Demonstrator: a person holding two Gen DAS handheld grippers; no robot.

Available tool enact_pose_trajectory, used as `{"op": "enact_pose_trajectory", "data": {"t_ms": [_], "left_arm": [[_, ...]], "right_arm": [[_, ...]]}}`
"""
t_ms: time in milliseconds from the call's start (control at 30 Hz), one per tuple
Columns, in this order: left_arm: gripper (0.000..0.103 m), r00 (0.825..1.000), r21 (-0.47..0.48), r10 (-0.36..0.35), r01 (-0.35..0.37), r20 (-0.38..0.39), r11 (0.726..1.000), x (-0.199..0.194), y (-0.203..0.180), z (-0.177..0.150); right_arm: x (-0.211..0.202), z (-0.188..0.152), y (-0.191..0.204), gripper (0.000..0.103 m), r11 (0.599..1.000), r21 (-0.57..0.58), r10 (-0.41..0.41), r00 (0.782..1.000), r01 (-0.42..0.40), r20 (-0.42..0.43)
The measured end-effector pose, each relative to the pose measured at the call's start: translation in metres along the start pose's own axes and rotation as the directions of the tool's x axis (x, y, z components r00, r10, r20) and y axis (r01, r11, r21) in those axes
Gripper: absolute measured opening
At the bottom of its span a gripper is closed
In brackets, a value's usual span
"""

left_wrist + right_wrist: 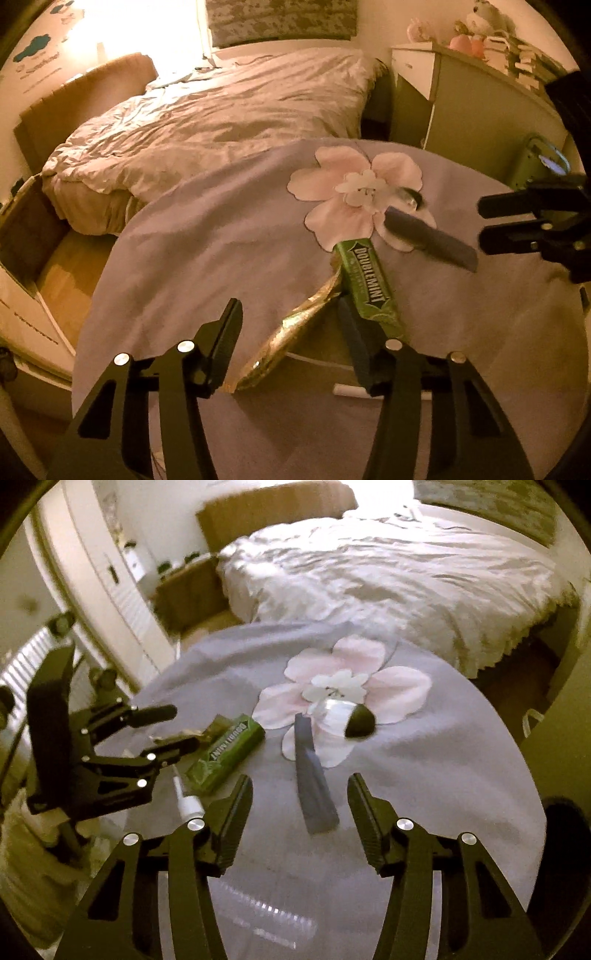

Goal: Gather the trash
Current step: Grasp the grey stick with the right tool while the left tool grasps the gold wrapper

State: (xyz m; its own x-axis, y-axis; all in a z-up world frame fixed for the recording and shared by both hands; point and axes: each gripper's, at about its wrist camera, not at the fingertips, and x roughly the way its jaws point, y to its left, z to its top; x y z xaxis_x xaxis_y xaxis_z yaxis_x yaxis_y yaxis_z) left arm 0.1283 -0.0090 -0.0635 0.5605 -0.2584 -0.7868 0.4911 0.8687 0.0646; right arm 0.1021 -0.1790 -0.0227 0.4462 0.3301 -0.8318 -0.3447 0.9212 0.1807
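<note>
Left wrist view shows your left gripper (291, 343) part-open astride the gold wrapper (291, 332), right gripper (300, 812) part-open, empty, over the dark strip (314, 786); judged step: approach, next lower and close.

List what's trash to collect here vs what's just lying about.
Trash:
- green gum pack
- gold wrapper
- dark blue strip
- small silver and black piece
- white tube

Lying about:
- flower cloth
- bed
- cardboard box
- dresser with toys
</note>
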Motion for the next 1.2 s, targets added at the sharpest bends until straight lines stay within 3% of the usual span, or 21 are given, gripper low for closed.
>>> {"op": "enact_pose_trajectory", "data": {"t_ms": [100,267,433,533,800,967,1200], "left_arm": [[0.046,1.0,0.011,-0.012,0.012,-0.019,1.0,0.008,0.001,0.002],[0.026,0.998,0.005,-0.054,0.054,-0.042,0.999,0.019,0.004,0.004],[0.016,0.998,-0.057,-0.058,0.057,-0.031,0.997,0.018,0.013,0.005],[0.01,0.997,-0.105,-0.077,0.075,-0.012,0.992,0.017,0.018,0.006],[0.008,0.987,-0.204,-0.082,0.11,0.14,0.973,-0.022,0.024,0.018],[0.008,0.962,-0.22,-0.108,0.165,0.251,0.962,-0.061,0.01,0.036],[0.008,0.923,-0.115,-0.2,0.249,0.329,0.962,-0.097,-0.063,0.068]], "right_arm": [[0.019,0.007,0.002,0.053,1.0,-0.027,-0.013,0.999,0.012,-0.052],[0.048,0.015,0.007,0.041,0.997,-0.062,-0.043,0.99,0.035,-0.131],[0.052,0.015,0.006,0.023,0.996,-0.065,-0.073,0.989,0.065,-0.131],[0.05,0.016,-0.001,0.022,0.999,-0.029,-0.047,0.993,0.044,-0.111],[-0.008,0.003,-0.016,0.022,0.996,0.084,0.022,0.996,-0.03,0.087],[-0.061,-0.01,-0.03,0.022,0.982,0.168,0.04,0.97,-0.083,0.239],[-0.131,-0.038,-0.058,0.022,0.962,0.252,-0.001,0.925,-0.102,0.38]]}}
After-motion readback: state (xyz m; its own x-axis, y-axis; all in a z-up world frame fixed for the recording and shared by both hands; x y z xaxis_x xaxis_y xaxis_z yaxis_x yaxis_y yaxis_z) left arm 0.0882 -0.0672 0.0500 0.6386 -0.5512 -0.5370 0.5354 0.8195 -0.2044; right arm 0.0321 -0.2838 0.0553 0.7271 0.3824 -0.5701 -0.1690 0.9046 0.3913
